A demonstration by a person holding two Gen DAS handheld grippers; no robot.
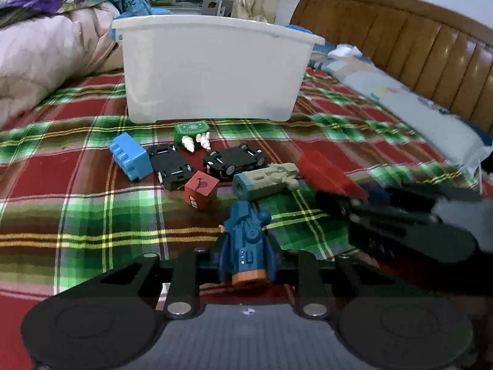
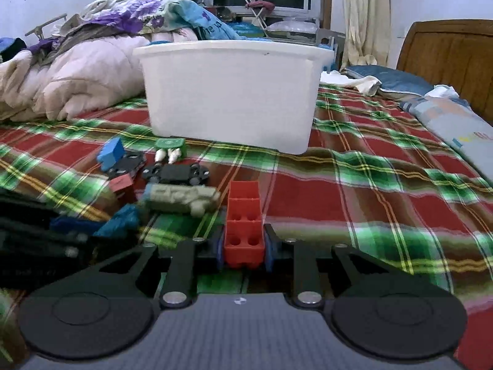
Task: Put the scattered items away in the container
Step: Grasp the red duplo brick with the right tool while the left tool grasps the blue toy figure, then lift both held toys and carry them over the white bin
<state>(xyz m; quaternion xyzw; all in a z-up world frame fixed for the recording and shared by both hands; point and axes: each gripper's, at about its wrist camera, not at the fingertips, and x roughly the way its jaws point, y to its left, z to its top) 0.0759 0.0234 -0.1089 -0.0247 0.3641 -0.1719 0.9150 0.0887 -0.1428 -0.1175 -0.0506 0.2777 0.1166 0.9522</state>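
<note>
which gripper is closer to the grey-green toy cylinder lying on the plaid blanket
Close, but the left. The left gripper, shut on a blue toy rocket, sits just in front of the grey-green toy cylinder. The right gripper, holding a red building block, is off to its right.

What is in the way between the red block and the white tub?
Nothing visible. The red block, clamped in the right gripper, faces bare plaid blanket up to the white tub. The other toys lie off to its left.

white bin (image 2: 231, 92) interior hidden — quilt (image 1: 37, 61) cropped
</note>
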